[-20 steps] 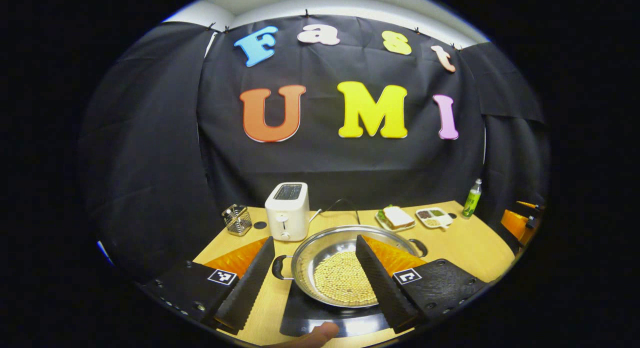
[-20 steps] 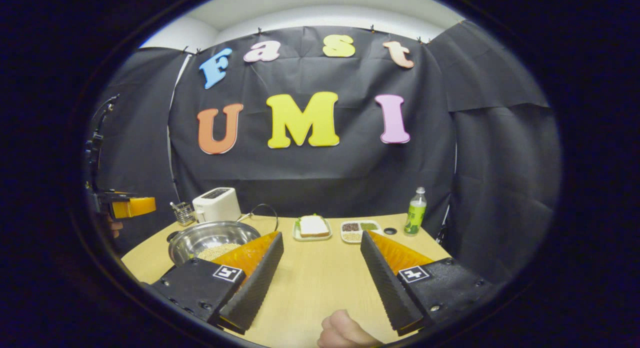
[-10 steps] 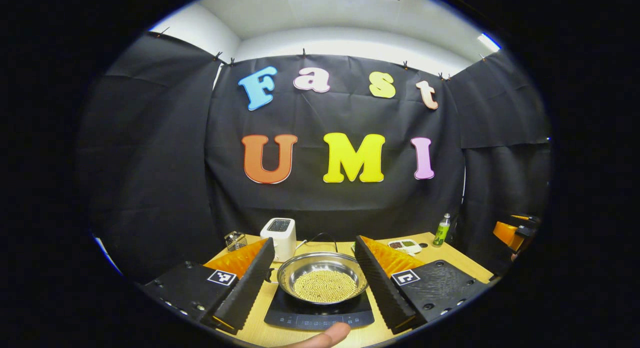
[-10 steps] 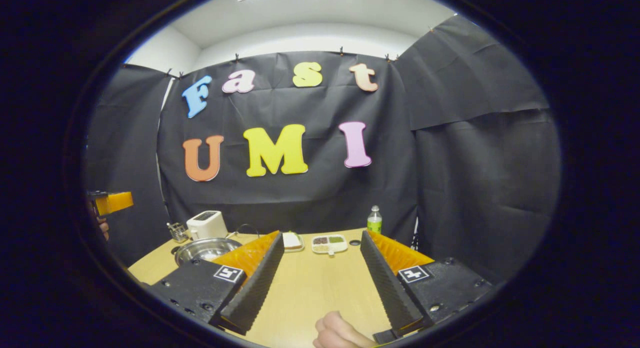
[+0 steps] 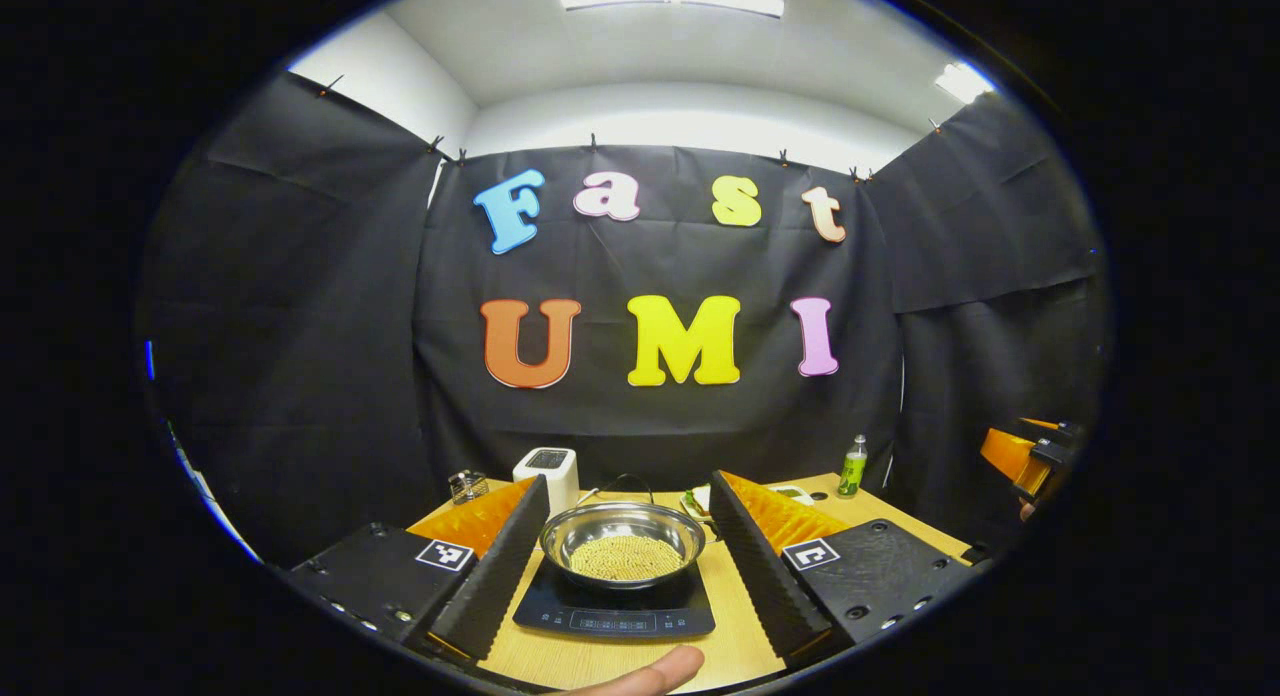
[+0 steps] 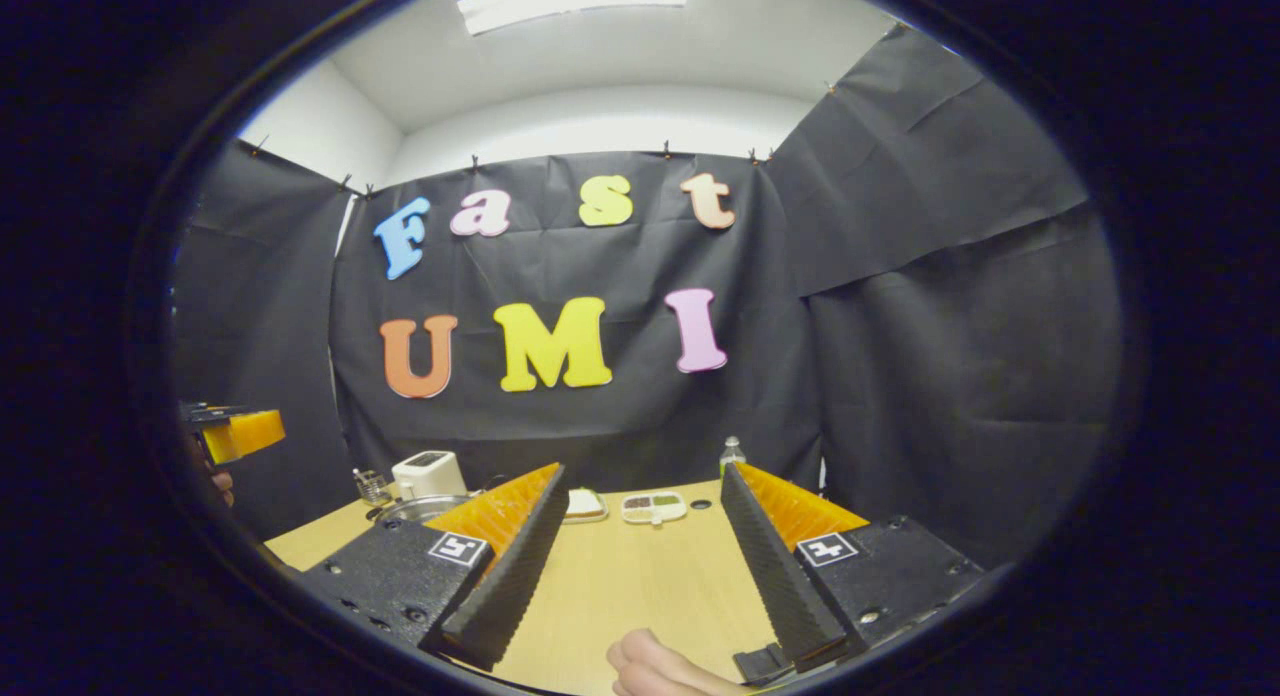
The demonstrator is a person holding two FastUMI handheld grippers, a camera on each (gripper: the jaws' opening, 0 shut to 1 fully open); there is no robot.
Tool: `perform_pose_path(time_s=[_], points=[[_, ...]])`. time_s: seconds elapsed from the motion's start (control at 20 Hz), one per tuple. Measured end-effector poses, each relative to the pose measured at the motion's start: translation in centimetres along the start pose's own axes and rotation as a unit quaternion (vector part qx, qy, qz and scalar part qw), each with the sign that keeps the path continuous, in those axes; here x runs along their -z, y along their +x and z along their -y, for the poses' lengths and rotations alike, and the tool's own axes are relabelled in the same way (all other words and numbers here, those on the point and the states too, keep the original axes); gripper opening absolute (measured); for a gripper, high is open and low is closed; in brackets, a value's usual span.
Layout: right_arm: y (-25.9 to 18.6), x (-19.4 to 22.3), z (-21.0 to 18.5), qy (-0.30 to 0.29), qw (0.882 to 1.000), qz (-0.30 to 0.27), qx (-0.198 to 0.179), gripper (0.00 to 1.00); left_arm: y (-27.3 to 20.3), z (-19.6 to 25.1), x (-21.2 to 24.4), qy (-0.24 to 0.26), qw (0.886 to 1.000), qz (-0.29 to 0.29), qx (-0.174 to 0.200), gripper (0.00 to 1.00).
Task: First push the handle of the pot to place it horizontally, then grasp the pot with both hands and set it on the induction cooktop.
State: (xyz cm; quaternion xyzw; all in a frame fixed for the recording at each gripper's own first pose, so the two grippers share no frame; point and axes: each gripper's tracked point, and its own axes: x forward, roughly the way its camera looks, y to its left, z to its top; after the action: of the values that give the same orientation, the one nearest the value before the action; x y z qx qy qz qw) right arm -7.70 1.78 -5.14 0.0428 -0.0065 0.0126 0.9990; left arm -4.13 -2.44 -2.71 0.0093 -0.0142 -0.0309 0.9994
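A: Start nearest the lens. What's at the bottom of the left gripper view?

B: A fingertip (image 5: 655, 668) at the bottom edge, then the left gripper (image 5: 618, 561) with its jaws spread wide and nothing between the fingers but air. Framed in that gap, lower centre, sits the induction cooktop (image 5: 612, 611), a dark flat slab on the wooden table (image 5: 740, 636).

A: And the pot?

B: The pot (image 5: 622, 546) stands on the cooktop, centred over it and upright. It's a shallow, shiny steel pan, round, with a bed of small pale beads covering its bottom. I can't make out its handles clearly from here.

A: The right gripper view?

B: A hand (image 6: 650, 666) at the bottom edge, then the right gripper (image 6: 640, 566), also wide open and empty, over bare tabletop. The pot's rim peeks out at lower left, partly behind the gripper's left-hand finger.

A: So which step is this?

B: Judging by how things lie, the placing looks done: the pot rests on the cooktop and neither gripper touches it. I'd say what's left is simply to hold both grippers clear, open and away from the rim, so nothing nudges the pot off centre.

A: Farther back?

B: Behind the pot in the left gripper view, a white toaster (image 5: 546, 473), a small wire holder (image 5: 463, 486) at its left, and a green bottle (image 5: 852, 467) toward the right. The right gripper view adds a plate with a sandwich (image 6: 585, 504) and a divided tray (image 6: 653, 507) at mid-table.
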Motion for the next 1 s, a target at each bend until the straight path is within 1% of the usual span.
perform_pose_path(time_s=[0.1,0.15,0.2,0.25,0.3,0.4,0.45,0.65,0.8,1.0], points=[[-1.0,0.0,0.5,0.008,1.000,0.011,0.006,0.96,-1.4,0.8,0.8,0.001,1.000,0.003,0.007,0.96],[-1.5,0.3,0.4,0.013,1.000,0.006,0.001,0.96,-1.8,1.0,1.2,0.002,1.000,0.002,0.009,0.96],[-1.9,0.6,0.2,0.017,1.000,0.004,-0.006,0.95,-2.4,1.0,1.5,0.003,1.000,0.003,0.010,0.96],[-2.0,0.5,0.2,0.016,1.000,0.002,-0.011,0.97,-2.8,1.1,1.8,0.001,1.000,0.003,0.011,0.96],[-2.2,0.6,0.3,0.012,1.000,0.000,-0.010,0.95,-3.1,1.2,2.2,-0.006,1.000,0.001,0.011,0.96],[-2.5,0.8,-0.1,-0.004,1.000,0.001,-0.020,0.95,-3.8,1.2,2.7,-0.019,1.000,0.003,0.018,0.96],[-2.8,0.8,-0.7,-0.009,1.000,0.002,-0.026,0.96,-3.6,1.1,2.6,-0.022,1.000,0.005,0.018,0.96],[-4.2,0.4,-2.2,-0.013,0.998,0.015,-0.059,0.95,-3.9,1.1,2.5,-0.014,1.000,0.012,0.020,0.95],[-4.8,0.0,-2.2,-0.023,0.998,0.017,-0.060,0.96,-4.0,1.1,2.5,-0.017,1.000,0.014,0.022,0.95],[-4.9,-0.3,-2.7,-0.015,0.997,0.020,-0.066,0.98,-4.1,1.1,2.4,-0.019,1.000,0.014,0.020,0.95]])
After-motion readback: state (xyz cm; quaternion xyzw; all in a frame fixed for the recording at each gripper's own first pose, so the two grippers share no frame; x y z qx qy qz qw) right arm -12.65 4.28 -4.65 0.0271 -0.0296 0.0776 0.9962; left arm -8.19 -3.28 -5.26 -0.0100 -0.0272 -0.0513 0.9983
